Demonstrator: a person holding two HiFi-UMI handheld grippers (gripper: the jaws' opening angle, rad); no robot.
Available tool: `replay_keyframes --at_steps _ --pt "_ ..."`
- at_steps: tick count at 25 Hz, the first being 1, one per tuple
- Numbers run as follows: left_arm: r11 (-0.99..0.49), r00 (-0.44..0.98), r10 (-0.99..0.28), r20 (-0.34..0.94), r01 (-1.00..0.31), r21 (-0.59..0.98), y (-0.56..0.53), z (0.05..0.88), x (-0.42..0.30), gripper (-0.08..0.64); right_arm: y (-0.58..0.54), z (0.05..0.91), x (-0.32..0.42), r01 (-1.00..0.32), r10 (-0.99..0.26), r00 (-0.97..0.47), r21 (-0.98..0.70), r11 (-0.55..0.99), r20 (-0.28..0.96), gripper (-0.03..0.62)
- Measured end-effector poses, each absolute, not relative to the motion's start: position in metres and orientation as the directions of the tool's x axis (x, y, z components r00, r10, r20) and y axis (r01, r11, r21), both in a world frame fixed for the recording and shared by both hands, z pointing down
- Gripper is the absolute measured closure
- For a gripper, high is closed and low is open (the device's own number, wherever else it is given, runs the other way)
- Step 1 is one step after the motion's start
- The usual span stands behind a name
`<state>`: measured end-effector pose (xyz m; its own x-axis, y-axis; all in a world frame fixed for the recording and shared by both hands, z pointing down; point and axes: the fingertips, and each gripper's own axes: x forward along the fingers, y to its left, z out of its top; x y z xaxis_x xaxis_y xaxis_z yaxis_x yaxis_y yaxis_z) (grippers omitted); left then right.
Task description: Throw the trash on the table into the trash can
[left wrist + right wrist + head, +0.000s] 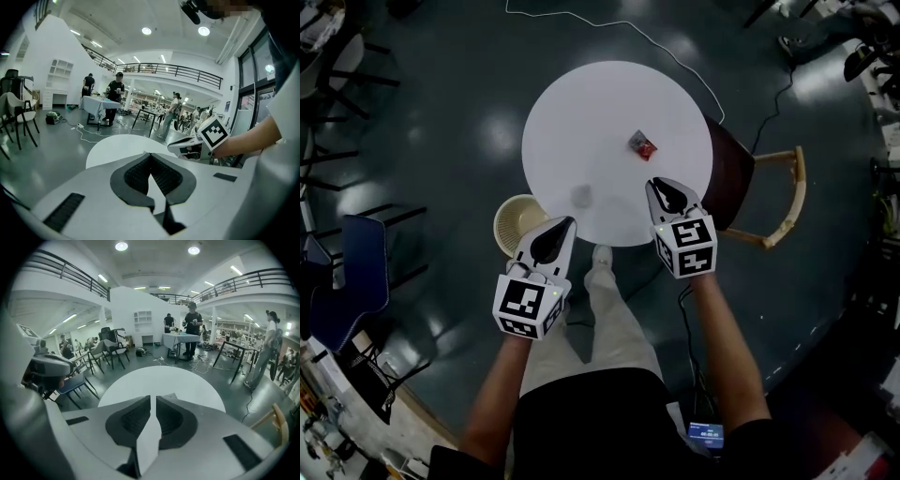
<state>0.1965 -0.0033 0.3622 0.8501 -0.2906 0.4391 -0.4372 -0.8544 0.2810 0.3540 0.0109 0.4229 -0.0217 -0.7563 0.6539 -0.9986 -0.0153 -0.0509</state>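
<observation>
A small red and silver wrapper lies on the round white table, right of its middle. A cream trash can stands on the floor at the table's near left edge. My left gripper is shut and empty, hanging beside the can's rim at the table's near edge. Over the table's near right part my right gripper is also shut and empty, a short way below the wrapper in the head view. The table top shows beyond both sets of jaws; the wrapper is hidden in both gripper views.
A wooden chair with a dark seat stands tight against the table's right side. A blue chair stands on the floor at left. A white cable runs past the table's far edge. People stand at tables far off.
</observation>
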Motion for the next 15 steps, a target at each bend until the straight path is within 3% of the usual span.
replay_keyframes --at_steps 1,4,15 --pt "-0.850 0.848 -0.293 0.442 -0.442 0.285 -0.004 0.366 0.198 0.552 0.006 0.428 0.357 -0.998 -0.754 -0.028 -0.060 -0.015 0.656 0.564" --pt "-0.842 0.842 -0.296 0.450 -0.453 0.294 -0.006 0.378 0.204 0.552 -0.008 0.446 0.363 -0.997 -0.742 -0.055 -0.082 0.000 0.669 0.463" --pt "-0.825 0.826 -0.283 0.488 -0.469 0.316 -0.002 0.426 0.224 0.552 -0.050 0.513 0.393 -0.997 -0.693 -0.074 -0.041 0.064 0.718 0.373"
